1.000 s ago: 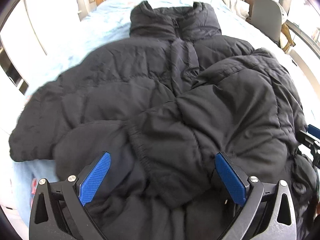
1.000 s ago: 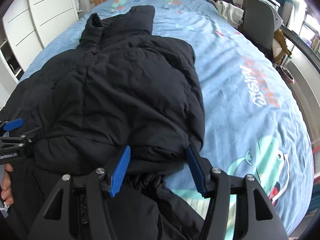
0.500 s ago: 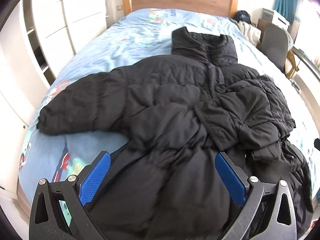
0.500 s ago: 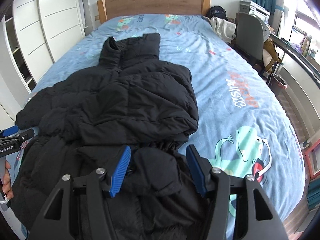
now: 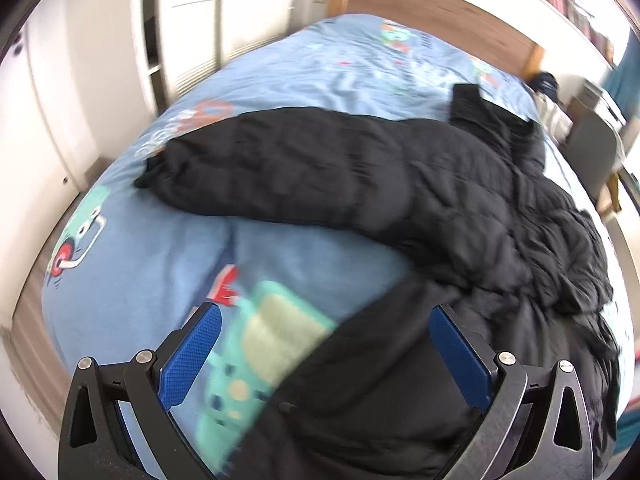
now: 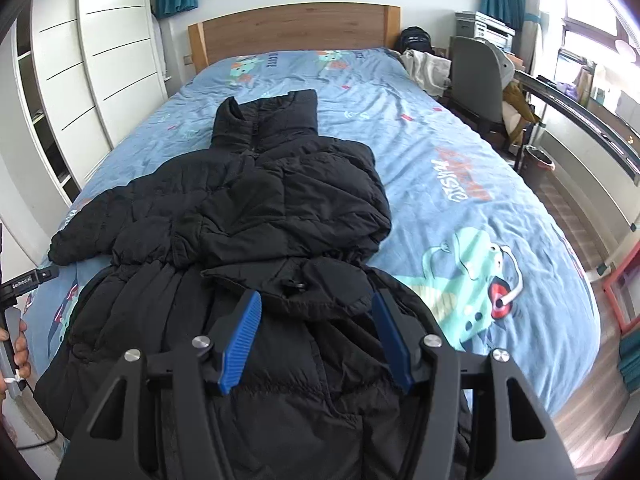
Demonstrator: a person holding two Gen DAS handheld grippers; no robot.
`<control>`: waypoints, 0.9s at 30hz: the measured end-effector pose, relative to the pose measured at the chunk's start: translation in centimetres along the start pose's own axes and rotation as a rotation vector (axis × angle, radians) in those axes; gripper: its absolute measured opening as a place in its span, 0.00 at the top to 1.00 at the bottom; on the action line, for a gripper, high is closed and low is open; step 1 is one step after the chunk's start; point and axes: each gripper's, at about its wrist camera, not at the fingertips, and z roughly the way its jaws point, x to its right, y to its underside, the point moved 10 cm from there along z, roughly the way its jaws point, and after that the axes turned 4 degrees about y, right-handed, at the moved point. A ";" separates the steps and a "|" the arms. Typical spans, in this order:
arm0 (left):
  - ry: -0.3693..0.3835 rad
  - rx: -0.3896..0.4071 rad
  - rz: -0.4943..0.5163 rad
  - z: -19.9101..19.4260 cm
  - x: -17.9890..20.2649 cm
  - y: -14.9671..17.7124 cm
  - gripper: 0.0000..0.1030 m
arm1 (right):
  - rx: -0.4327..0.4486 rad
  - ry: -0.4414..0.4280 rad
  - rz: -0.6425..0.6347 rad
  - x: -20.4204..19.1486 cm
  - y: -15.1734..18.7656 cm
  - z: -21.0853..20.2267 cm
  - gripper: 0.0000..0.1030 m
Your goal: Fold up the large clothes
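A long black puffer coat (image 6: pixel 256 216) lies lengthwise on the bed, collar toward the headboard. Its right sleeve is folded across the chest. Its left sleeve (image 5: pixel 280 168) stretches out flat toward the bed's left edge. My left gripper (image 5: pixel 324 344) is open and empty above the coat's lower left hem and the bare sheet. It also shows at the left edge of the right wrist view (image 6: pixel 24 284). My right gripper (image 6: pixel 316 328) is open and empty above the coat's lower part, near the folded sleeve's cuff (image 6: pixel 320 288).
The bed has a blue cartoon-print sheet (image 6: pixel 480 208) and a wooden headboard (image 6: pixel 292 32). White wardrobes (image 6: pixel 100 60) stand along the left. A grey chair (image 6: pixel 476 76) with clothes and a desk stand at the right. Wooden floor shows at the right.
Both grippers have pulled back and up from the coat. The left wrist view has swung left, now showing the outstretched left sleeve and bare sheet. The coat has not moved.
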 end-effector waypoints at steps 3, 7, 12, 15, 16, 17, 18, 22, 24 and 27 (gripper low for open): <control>-0.013 -0.007 -0.055 1.2 -3.2 -0.8 0.02 | -0.009 0.033 0.028 1.1 0.2 -0.4 0.45; -0.010 -0.008 -0.153 3.2 -7.4 -2.4 0.05 | -0.027 0.082 0.062 3.0 0.5 -0.5 0.45; 0.035 0.003 -0.320 6.0 -12.3 -5.2 0.05 | -0.055 0.137 0.075 4.6 0.7 -0.2 0.45; 0.051 0.005 -0.419 7.7 -14.8 -6.5 0.06 | -0.069 0.166 0.077 5.2 0.6 0.0 0.45; 0.056 0.004 -0.446 8.2 -15.4 -6.8 0.06 | -0.073 0.169 0.080 5.4 0.5 0.1 0.45; 0.067 0.003 -0.481 8.7 -16.1 -7.0 0.06 | -0.076 0.174 0.084 5.6 0.4 0.2 0.45; 0.076 -0.005 -0.530 9.6 -16.9 -7.1 0.06 | -0.078 0.183 0.088 5.9 0.2 0.2 0.45; 0.143 -0.017 -0.645 11.9 -18.2 -7.6 0.17 | -0.090 0.210 0.103 6.8 -0.1 0.6 0.45; 0.212 -0.012 -0.706 12.7 -18.2 -8.2 0.24 | -0.099 0.221 0.103 7.1 0.0 0.8 0.45; 0.264 0.004 -0.769 13.3 -18.3 -9.1 0.31 | -0.114 0.230 0.105 7.3 0.2 1.3 0.45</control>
